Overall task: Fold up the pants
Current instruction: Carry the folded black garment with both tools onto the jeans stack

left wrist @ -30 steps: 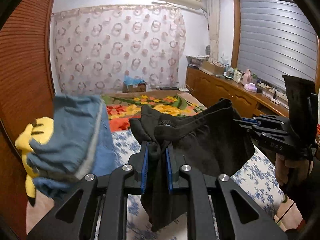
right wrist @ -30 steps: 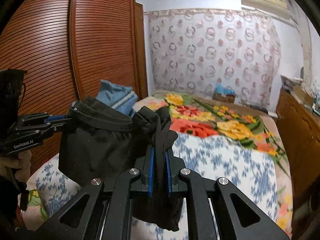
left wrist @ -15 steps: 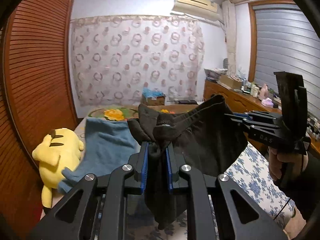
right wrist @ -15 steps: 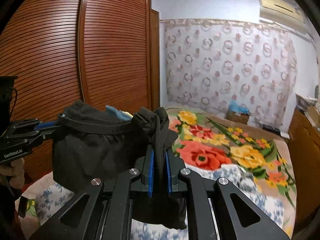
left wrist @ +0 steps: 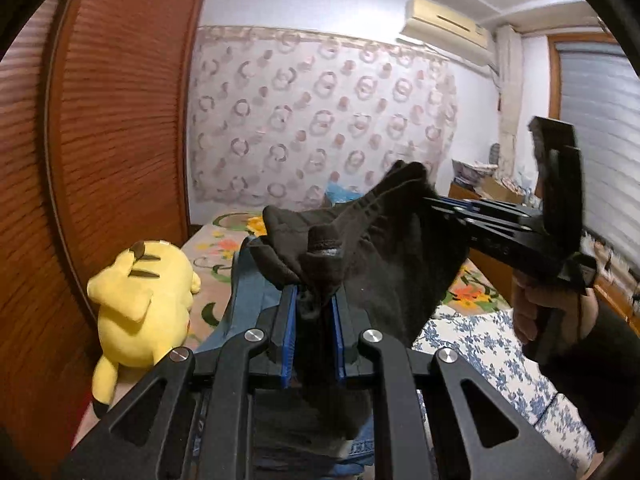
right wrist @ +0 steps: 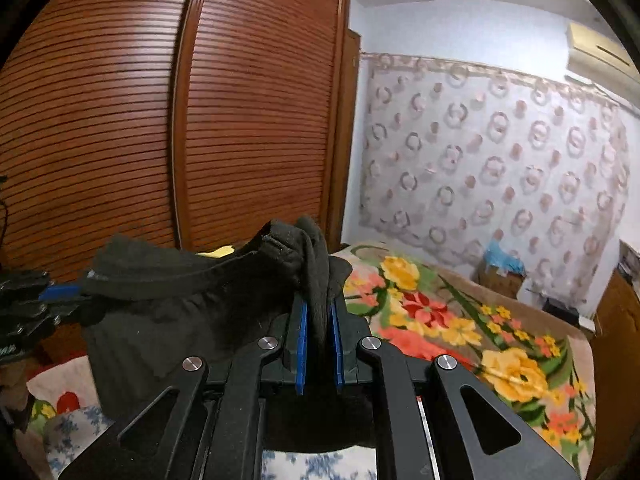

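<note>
Both black two-finger grippers are clamped on the black fabric pants (left wrist: 384, 248), left gripper (left wrist: 314, 316) and right gripper (right wrist: 318, 320) each pinching one end of the waistband. The pants hang stretched between them above the floral-blanket bed (right wrist: 460, 320), near a yellow plush toy (left wrist: 140, 300).

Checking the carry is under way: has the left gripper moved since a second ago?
Yes. The left gripper, shut on the black pants, has swung left: the wooden wardrobe now fills more of its view, and the window blind has slid to the right edge.
</note>
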`<action>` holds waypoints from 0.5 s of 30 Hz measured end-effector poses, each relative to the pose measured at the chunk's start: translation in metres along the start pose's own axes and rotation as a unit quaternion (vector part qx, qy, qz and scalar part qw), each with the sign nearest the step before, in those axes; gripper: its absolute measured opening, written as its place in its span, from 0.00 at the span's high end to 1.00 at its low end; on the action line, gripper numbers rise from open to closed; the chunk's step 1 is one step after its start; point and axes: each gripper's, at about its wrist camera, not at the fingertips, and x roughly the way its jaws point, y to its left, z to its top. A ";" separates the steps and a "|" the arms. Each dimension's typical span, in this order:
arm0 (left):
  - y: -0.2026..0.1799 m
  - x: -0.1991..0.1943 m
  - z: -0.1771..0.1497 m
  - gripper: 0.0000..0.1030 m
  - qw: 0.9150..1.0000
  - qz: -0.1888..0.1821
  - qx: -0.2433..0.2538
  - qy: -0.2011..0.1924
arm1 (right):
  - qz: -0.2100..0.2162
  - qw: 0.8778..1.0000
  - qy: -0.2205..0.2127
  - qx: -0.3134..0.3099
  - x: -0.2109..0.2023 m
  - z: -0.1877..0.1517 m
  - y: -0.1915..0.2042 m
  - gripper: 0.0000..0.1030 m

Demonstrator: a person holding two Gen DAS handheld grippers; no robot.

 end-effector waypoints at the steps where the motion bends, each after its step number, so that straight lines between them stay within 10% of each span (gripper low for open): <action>1: 0.003 -0.001 -0.002 0.84 1.000 0.001 -0.008 -0.002 | 0.004 1.000 0.002 -0.002 0.003 -0.002 -0.002 0.90; 15: 0.033 0.008 -0.035 0.84 0.996 0.065 -0.059 0.035 | 0.089 0.995 0.039 -0.028 0.089 -0.002 0.000 0.90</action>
